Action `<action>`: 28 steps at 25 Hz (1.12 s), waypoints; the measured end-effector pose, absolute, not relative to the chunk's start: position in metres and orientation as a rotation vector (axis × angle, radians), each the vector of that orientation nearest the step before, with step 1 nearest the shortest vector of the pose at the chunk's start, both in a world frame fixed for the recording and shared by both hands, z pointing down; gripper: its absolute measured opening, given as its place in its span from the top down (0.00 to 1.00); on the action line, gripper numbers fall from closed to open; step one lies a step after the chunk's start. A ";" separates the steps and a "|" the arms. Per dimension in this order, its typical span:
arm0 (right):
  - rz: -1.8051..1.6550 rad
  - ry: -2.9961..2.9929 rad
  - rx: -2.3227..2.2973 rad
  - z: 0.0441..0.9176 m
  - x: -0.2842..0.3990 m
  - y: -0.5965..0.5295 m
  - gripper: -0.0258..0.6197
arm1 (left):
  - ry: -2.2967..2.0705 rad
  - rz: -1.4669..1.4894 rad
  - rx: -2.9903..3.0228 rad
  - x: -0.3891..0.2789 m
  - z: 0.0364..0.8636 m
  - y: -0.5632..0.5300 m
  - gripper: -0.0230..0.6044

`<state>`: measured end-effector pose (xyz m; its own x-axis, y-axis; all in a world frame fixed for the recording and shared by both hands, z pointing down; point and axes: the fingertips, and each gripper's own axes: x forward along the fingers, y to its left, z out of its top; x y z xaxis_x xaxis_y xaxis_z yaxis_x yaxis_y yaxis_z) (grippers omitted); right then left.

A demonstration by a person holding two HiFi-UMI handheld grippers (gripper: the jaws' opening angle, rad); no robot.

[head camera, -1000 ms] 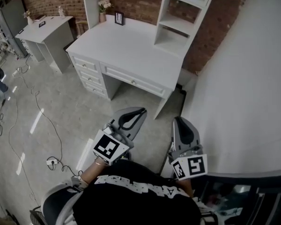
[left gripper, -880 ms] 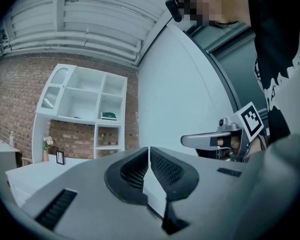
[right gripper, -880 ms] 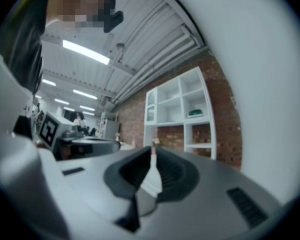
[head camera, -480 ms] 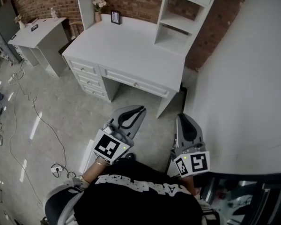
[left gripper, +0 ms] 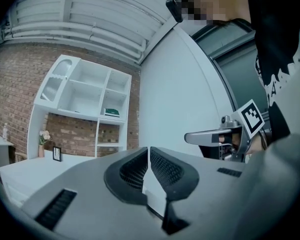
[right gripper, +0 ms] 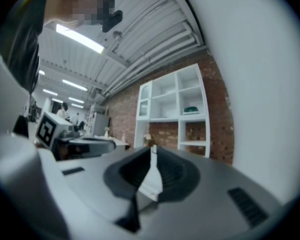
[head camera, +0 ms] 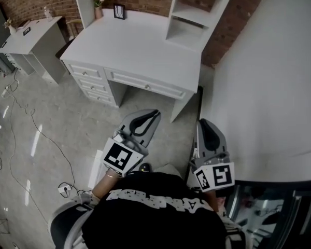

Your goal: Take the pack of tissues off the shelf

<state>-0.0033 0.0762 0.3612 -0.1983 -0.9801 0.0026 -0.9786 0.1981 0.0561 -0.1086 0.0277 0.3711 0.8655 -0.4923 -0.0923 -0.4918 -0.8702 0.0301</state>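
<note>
The left tongs (head camera: 153,115) and right tongs (head camera: 204,125) are pointing toward the white tabletop (head camera: 140,40), each pressed together on nothing. The green pack of tissues (left gripper: 111,112) is lying on the shelf (left gripper: 121,118) beyond, well apart.

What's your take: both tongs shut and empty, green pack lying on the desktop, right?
No: the green pack lies on a hutch shelf above the desktop, per the left gripper view. The left tongs and right tongs are shut and empty.
</note>
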 end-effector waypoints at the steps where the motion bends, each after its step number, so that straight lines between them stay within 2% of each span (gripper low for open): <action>1: -0.063 -2.394 1.976 0.362 -0.001 0.077 0.91 | -0.788 -0.151 3.031 -0.107 0.371 0.028 0.90; 18: -0.044 -2.453 1.935 0.367 0.016 0.019 0.91 | -0.934 -0.104 3.014 -0.108 0.372 -0.024 0.90; 28: -0.037 -2.491 1.934 0.371 0.043 -0.027 0.91 | -0.957 -0.065 3.027 -0.082 0.373 -0.067 0.90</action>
<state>0.0435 -0.0274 0.3710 -0.2478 -0.9685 -0.0239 -0.9688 0.2476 0.0108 -0.0818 -0.0674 0.3730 0.8175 -0.5739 -0.0493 -0.5753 -0.8177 -0.0197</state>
